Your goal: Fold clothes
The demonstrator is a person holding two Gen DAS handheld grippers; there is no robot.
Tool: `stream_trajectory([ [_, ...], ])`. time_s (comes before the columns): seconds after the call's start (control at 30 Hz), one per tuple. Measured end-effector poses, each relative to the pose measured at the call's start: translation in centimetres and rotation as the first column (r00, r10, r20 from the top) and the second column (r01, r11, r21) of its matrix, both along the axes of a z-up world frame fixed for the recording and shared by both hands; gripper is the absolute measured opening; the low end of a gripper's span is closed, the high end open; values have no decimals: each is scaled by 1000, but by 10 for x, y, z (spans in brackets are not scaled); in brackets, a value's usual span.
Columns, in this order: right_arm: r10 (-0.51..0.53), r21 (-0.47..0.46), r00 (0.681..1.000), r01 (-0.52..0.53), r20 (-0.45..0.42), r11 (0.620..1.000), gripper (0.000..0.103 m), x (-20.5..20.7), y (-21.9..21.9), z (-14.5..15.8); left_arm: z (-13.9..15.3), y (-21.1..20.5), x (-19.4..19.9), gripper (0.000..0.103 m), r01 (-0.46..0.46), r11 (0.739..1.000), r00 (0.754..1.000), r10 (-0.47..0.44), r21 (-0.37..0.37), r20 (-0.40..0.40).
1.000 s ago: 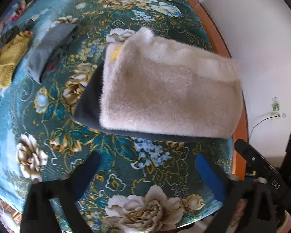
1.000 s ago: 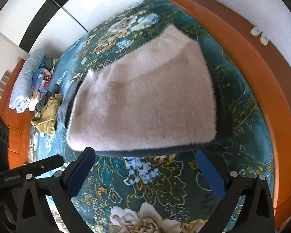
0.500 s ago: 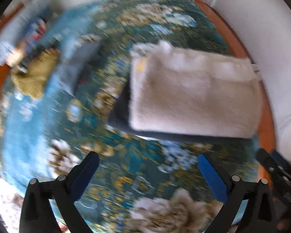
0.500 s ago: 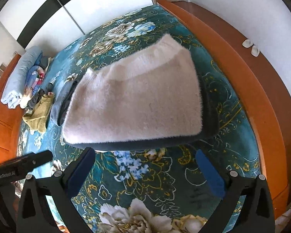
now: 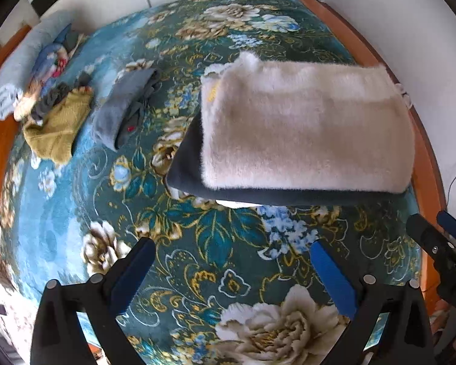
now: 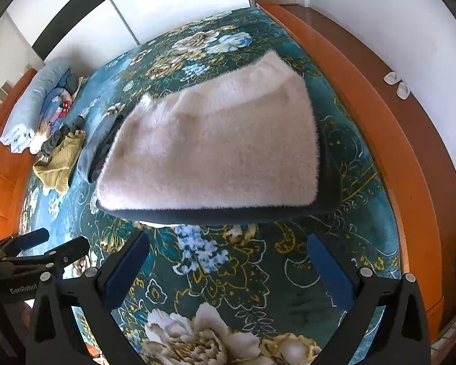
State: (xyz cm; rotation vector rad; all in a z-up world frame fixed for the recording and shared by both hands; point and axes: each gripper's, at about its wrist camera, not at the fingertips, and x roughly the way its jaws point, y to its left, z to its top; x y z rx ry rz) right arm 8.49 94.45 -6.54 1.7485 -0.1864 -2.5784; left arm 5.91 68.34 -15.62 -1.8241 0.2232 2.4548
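A folded cream fluffy garment (image 5: 304, 127) (image 6: 215, 152) lies on top of a folded dark grey garment (image 5: 188, 158) (image 6: 331, 176) on the floral bedspread. My left gripper (image 5: 231, 273) hovers open in front of the stack, nothing between its blue pads. My right gripper (image 6: 228, 261) is also open and empty, just short of the stack's near edge. In the left wrist view the right gripper (image 5: 440, 243) shows at the right edge; in the right wrist view the left gripper (image 6: 42, 249) shows at the lower left.
A crumpled grey garment (image 5: 121, 112) (image 6: 97, 143) and a mustard knit (image 5: 57, 127) (image 6: 60, 161) lie left of the stack. Rolled blue bedding (image 5: 24, 64) (image 6: 30, 112) sits by the headboard. An orange wooden bed frame (image 6: 395, 140) runs along the right, by a white wall.
Both grippers have drawn back and risen from the stack, which now looks smaller and farther off. The left view has swung to take in more of the bed's left side.
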Motion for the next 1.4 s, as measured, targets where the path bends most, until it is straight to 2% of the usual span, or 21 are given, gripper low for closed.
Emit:
stream_trajectory([
  [0.13, 16, 2, 1000, -16, 9, 1000, 103, 1, -3, -3, 1, 3, 1, 103, 27, 1000, 1000, -27, -1, -14],
  [0.33, 32, 7, 999, -32, 14, 999, 103, 0, -5, -4, -8, 1, -3, 103, 6, 999, 999, -8, 40, 51],
  [0.73, 41, 17, 999, -41, 32, 999, 103, -1, -6, -9, -18, -1, -5, 103, -11, 1000, 996, 9, 29, 84],
  [1.4, 47, 22, 997, -49, 61, 999, 103, -2, -6, -16, -21, 1, -3, 103, 10, 1000, 996, -11, 9, 87],
])
